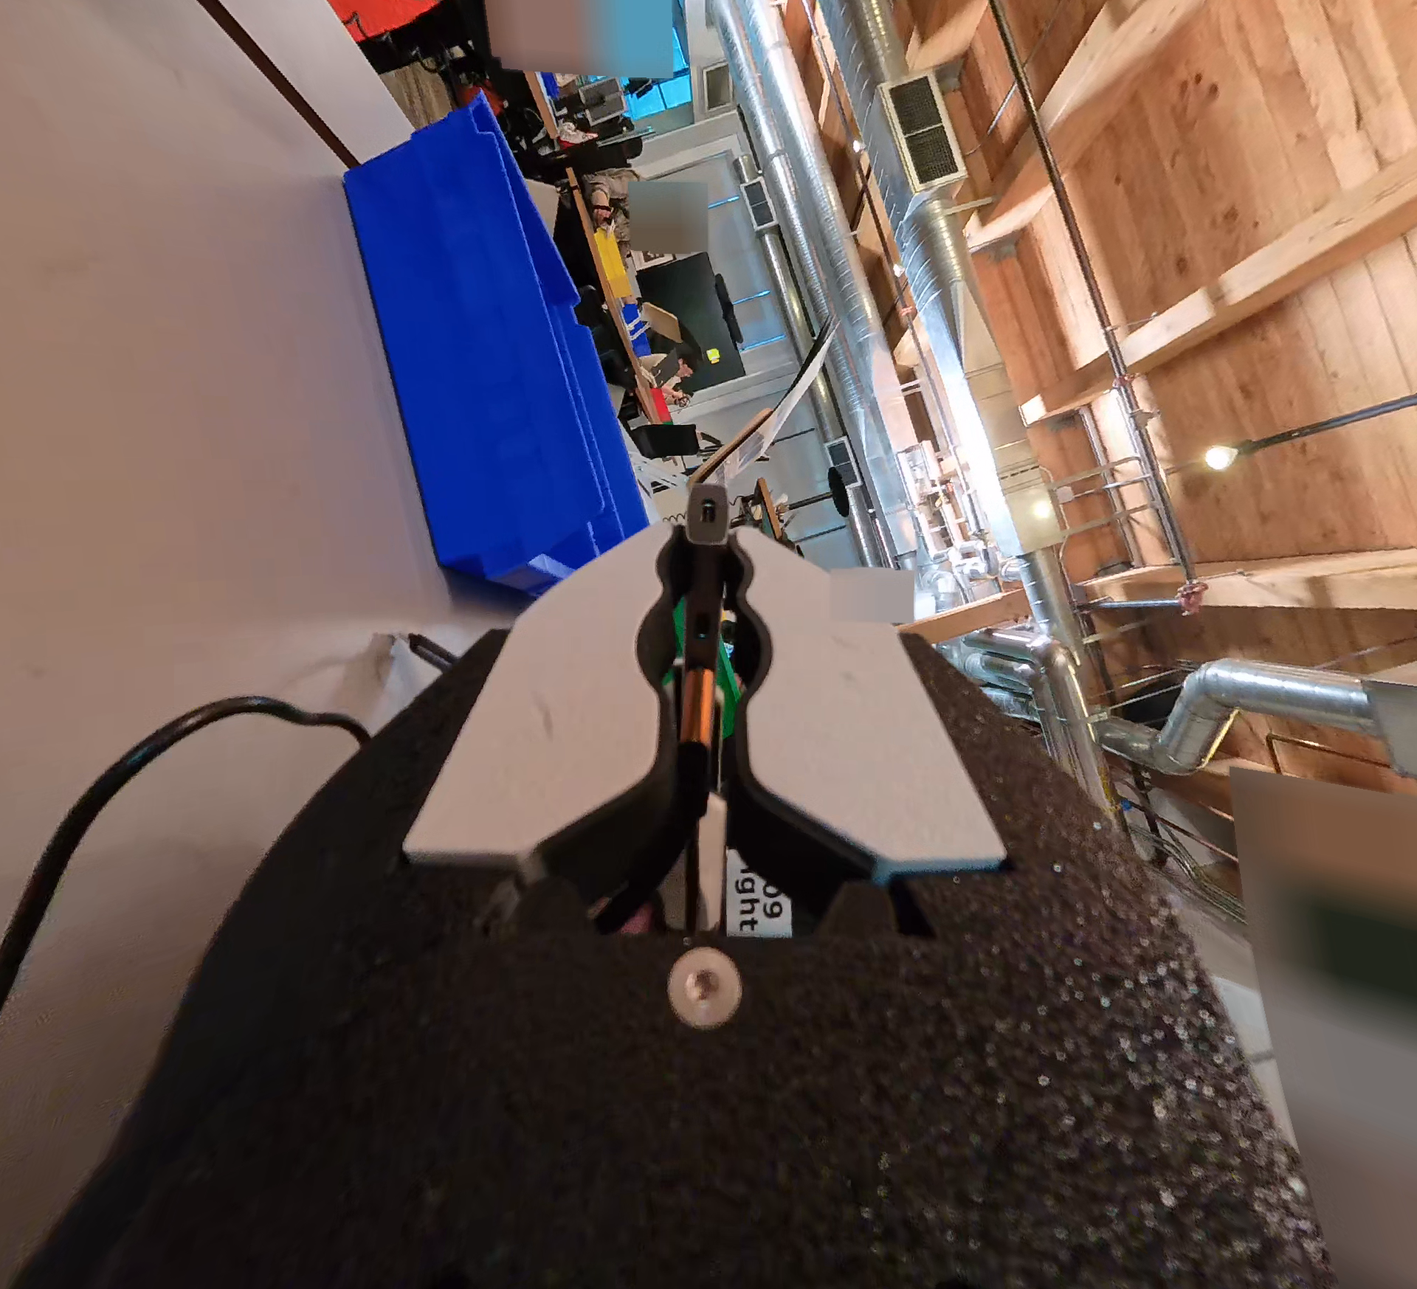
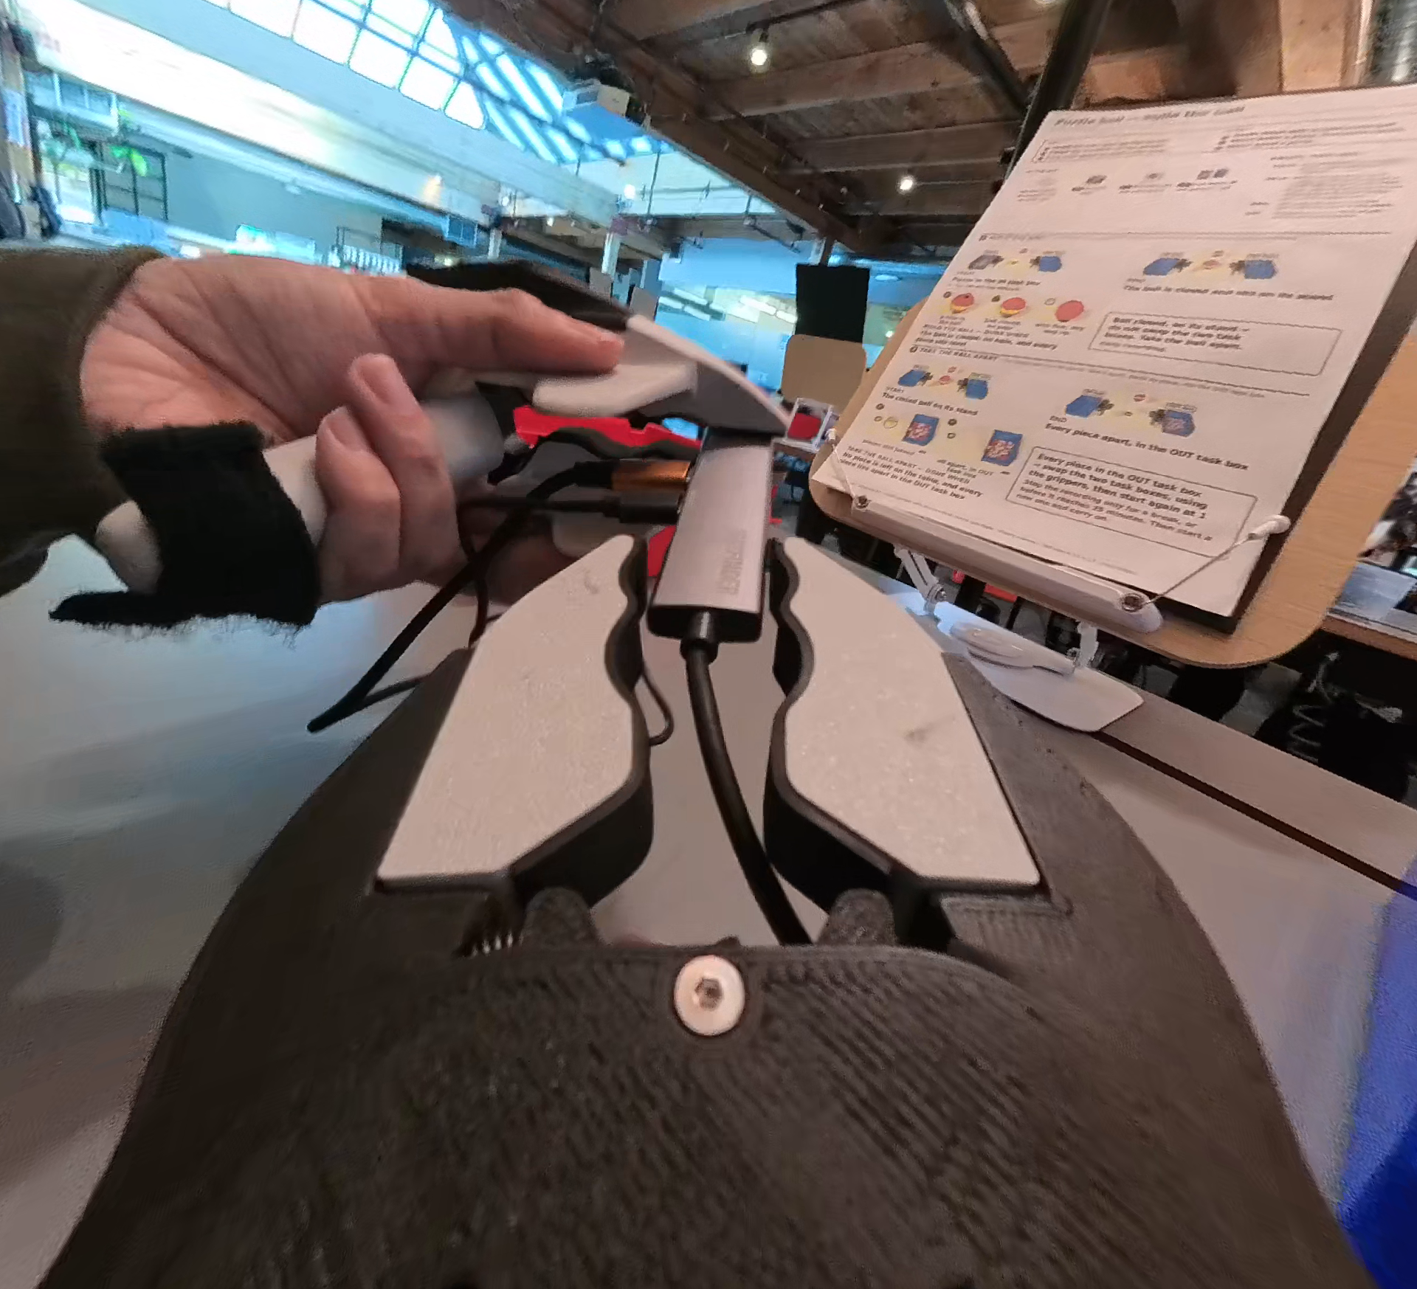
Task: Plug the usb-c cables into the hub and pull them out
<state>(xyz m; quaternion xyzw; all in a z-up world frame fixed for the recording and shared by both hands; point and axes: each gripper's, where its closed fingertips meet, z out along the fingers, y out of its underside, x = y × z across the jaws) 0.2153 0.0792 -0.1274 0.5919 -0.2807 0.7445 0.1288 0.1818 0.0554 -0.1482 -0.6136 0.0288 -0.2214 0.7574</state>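
- The slim grey metal USB hub [image 2: 717,539] serves as the landmark. It is held off the white table [image 2: 192,754], long axis pointing away from the right wrist camera.
- The right gripper [image 2: 701,566] has its two grey-padded fingers [image 2: 537,708] on either side of the hub's near end. The gap matches the hub's width and the pads appear to press its sides.
- The hub's own thick black lead [image 2: 728,754] leaves its near end and runs back between the right fingers.
- On the hub's left side sits a USB-C plug with a copper-coloured metal sleeve [image 2: 652,474], and just below it a black USB-C plug [image 2: 652,507]. Both plugs meet the hub's side; how deeply they are seated cannot be told.
- Thin black cables [image 2: 429,616] trail from the plugs down and left of the hub towards the table.
- The left gripper [image 1: 701,547] is nearly closed, pinching the copper-sleeved plug [image 1: 696,704] with the hub's end [image 1: 707,520] just beyond its tips.
- A person's hand [image 2: 307,401] in a dark sleeve grips the left gripper's handle, left of the hub.
- A blue plastic bin [image 1: 491,363] lies on the table beyond the hub in the left wrist view.
- A printed instruction sheet on a wooden stand [image 2: 1150,348] stands right of the hub.
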